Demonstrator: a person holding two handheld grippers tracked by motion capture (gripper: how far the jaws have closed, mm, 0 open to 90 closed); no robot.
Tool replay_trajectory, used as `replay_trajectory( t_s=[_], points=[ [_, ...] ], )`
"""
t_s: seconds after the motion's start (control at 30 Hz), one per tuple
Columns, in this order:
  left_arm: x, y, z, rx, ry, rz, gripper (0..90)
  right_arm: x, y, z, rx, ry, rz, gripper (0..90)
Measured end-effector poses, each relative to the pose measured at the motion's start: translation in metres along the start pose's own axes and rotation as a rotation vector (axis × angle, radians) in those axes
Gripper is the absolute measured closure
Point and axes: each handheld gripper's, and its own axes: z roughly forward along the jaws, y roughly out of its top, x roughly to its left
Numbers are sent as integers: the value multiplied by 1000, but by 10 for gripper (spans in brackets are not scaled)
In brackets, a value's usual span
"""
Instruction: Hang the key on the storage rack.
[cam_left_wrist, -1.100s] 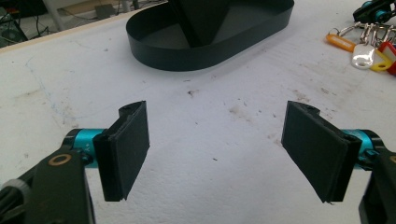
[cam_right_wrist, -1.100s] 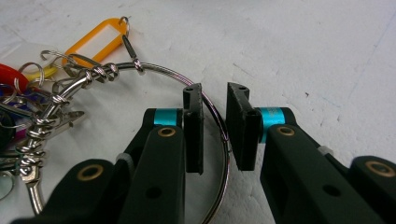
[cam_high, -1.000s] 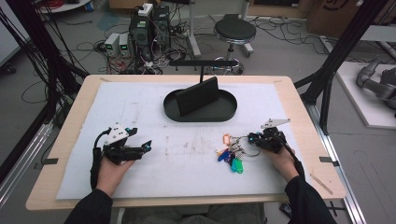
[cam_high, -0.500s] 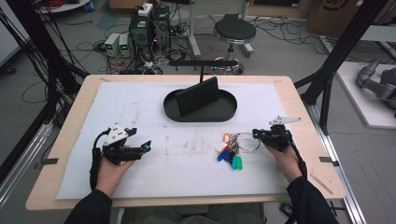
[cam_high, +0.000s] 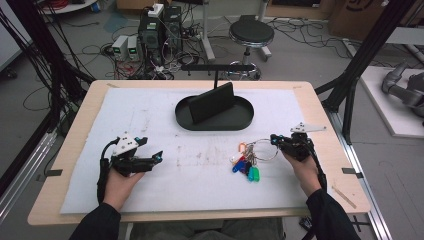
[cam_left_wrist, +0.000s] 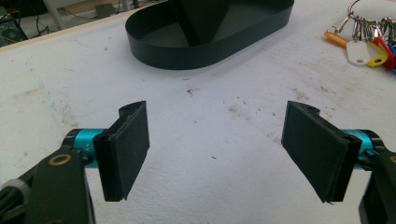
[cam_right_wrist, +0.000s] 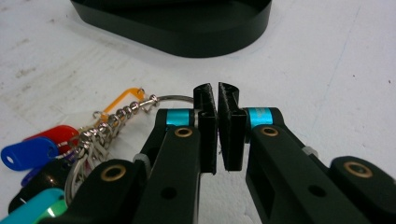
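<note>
A bunch of keys (cam_high: 245, 162) with coloured tags lies on the white mat, right of centre, and its wire ring (cam_high: 265, 150) reaches toward my right gripper (cam_high: 276, 141). In the right gripper view that gripper (cam_right_wrist: 217, 93) is shut; the key ring (cam_right_wrist: 173, 98) runs in behind its left pad, pinched at the tips, with the tags (cam_right_wrist: 46, 149) at lower left. My left gripper (cam_high: 150, 149) rests at the mat's left, open. Nothing lies between its pads in the left gripper view (cam_left_wrist: 217, 149), and the keys (cam_left_wrist: 369, 42) lie far off at upper right.
A black oval tray (cam_high: 240, 122) with a dark slab leaning in it stands at the middle back of the mat, also seen ahead of each gripper (cam_left_wrist: 210, 56) (cam_right_wrist: 196, 42). The stained white mat (cam_high: 200, 170) covers most of the wooden table.
My right gripper's jaws have closed on the key ring and the hand has shifted slightly right. The left gripper has stayed put.
</note>
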Motion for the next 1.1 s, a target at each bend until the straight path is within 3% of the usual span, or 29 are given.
replay_trajectory(
  t_s=[0.3,0.47,0.63,0.8,0.9,1.1],
  points=[
    [0,0,0,3,0,5,234,10,7,0,-60,29,43,878],
    [0,0,-1,1,1,2,234,18,10,1,-81,60,41,900],
    [0,-1,-1,2,1,3,234,18,10,2,-50,47,39,883],
    [1,0,-1,-3,-1,-1,234,16,4,0,5,55,-10,833],
    [1,2,2,-3,-6,5,234,14,-1,-6,3,54,-23,806],
    [-4,7,11,-4,-32,17,234,3,-11,-7,74,0,29,754]
  ],
)
